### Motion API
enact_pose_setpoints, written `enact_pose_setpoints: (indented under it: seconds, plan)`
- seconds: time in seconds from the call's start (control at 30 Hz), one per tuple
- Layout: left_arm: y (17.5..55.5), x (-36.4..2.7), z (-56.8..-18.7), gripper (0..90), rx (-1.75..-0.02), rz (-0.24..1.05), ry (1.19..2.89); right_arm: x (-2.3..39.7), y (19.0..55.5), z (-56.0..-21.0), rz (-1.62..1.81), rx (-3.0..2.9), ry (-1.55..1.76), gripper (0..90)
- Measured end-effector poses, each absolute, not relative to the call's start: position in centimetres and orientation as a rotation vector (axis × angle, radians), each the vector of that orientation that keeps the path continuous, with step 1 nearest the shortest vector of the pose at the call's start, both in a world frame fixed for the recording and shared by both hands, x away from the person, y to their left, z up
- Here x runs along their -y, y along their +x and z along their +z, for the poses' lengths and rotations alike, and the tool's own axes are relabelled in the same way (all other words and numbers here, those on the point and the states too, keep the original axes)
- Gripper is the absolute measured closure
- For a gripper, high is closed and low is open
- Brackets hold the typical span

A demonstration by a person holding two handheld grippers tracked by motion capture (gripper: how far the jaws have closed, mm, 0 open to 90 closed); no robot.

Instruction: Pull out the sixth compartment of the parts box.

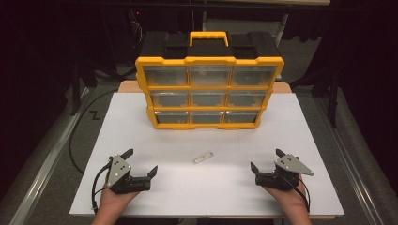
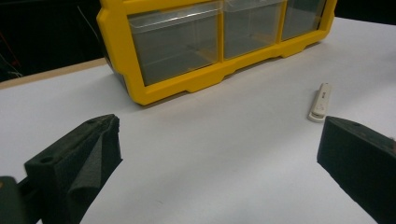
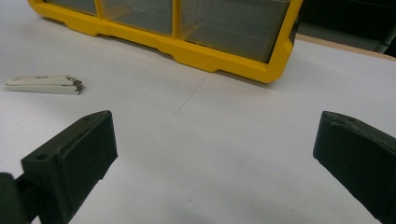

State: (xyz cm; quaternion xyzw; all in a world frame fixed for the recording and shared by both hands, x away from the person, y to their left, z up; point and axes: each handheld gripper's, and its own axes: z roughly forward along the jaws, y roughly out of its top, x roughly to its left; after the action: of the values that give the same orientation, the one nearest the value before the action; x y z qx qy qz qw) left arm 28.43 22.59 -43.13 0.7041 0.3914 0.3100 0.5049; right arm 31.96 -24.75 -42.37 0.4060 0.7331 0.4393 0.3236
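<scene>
Resting on table: left gripper [image 1: 142,161] and right gripper [image 1: 266,161] both wide open, empty; nail clipper [image 1: 202,157] between them.

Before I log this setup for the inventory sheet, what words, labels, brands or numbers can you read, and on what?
No text can be read.
Nail clipper: a small dark mark on its top, too blurred to read.
Yellow drawer organizer: no label to make out on frame, handle or clear drawers.
White table: no writing visible.
</scene>
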Motion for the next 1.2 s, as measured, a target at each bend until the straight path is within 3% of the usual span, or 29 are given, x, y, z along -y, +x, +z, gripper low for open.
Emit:
enact_pose_setpoints:
  seconds: [1.2]
  plan:
    - [29.2, -22.4, -43.7, 0.4, -0.954, 0.732, 1.695, 23.6, 35.0, -42.5, 1.122, -1.912, 1.075, 0.8]
